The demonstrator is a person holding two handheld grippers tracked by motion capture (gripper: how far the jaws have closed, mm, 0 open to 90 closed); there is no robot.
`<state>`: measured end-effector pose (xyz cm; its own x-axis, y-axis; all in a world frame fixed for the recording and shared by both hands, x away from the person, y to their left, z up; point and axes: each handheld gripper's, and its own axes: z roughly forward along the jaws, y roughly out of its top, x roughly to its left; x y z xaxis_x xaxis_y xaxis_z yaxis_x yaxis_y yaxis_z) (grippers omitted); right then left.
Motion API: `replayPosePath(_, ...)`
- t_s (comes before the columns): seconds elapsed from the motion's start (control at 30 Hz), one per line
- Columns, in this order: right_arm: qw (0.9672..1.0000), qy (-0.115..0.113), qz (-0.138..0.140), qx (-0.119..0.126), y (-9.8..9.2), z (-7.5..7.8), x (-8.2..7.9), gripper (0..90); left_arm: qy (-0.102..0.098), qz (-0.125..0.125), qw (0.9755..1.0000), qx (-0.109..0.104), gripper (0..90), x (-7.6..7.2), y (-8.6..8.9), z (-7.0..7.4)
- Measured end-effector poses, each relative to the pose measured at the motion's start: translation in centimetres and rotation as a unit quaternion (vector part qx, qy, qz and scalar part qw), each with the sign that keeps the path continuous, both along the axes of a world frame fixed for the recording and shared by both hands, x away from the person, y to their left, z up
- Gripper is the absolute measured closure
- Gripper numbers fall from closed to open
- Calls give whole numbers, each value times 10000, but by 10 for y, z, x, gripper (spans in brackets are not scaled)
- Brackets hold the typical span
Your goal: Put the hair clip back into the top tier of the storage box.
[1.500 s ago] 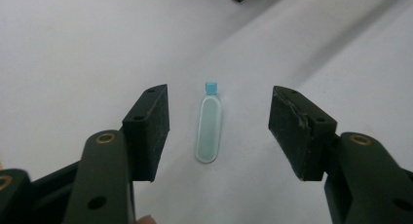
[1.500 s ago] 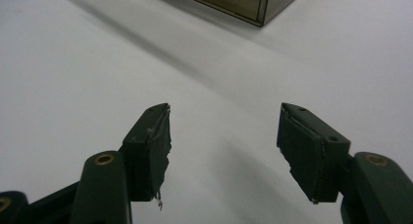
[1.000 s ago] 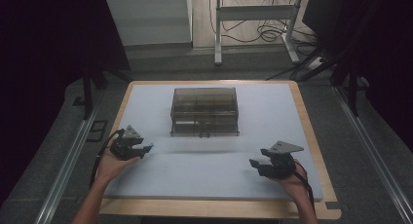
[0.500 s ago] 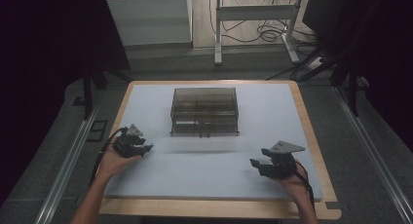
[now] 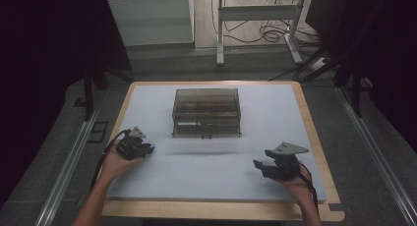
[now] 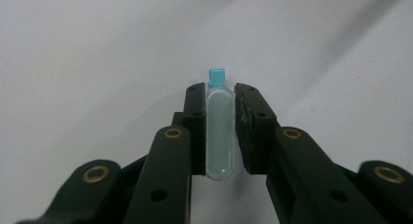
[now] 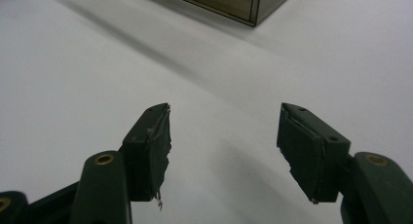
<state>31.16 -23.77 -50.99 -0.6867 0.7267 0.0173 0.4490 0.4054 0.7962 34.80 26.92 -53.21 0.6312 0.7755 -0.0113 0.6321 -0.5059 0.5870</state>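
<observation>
The left gripper view revealed a small clear tube [image 6: 220, 131] with a blue cap between the just-closing jaws of the left gripper [image 5: 146, 148], low over the mat [image 5: 275, 118]; the right gripper [image 5: 261, 167] rested open

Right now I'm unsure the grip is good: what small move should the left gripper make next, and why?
Probably a short, straight lift. The left gripper has just been closing, its jaws hugging the small clear vial with the blue cap, which lies on the white mat.
</observation>
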Motion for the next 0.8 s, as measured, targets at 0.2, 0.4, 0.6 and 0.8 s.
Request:
replayPosePath(0.2, 10000, -22, -7, 14, 0, 0, 0, 362, -39, 21, 10000, 1, 772, -1, 1, 0)
replayPosePath(0.4, 10000, -49, -4, 34, -1, 2, -1, 362, -123, 124, 9998, -33, 773, -3, 4, -1)
replayPosePath(0.6, 10000, -42, -16, 50, -2, 2, -1, 362, -218, 170, 9995, -124, 773, -7, 10, 5)
replayPosePath(0.8, 10000, -31, -4, 27, 0, 1, -1, 362, -392, 197, 9987, -242, 773, -12, 10, 14)
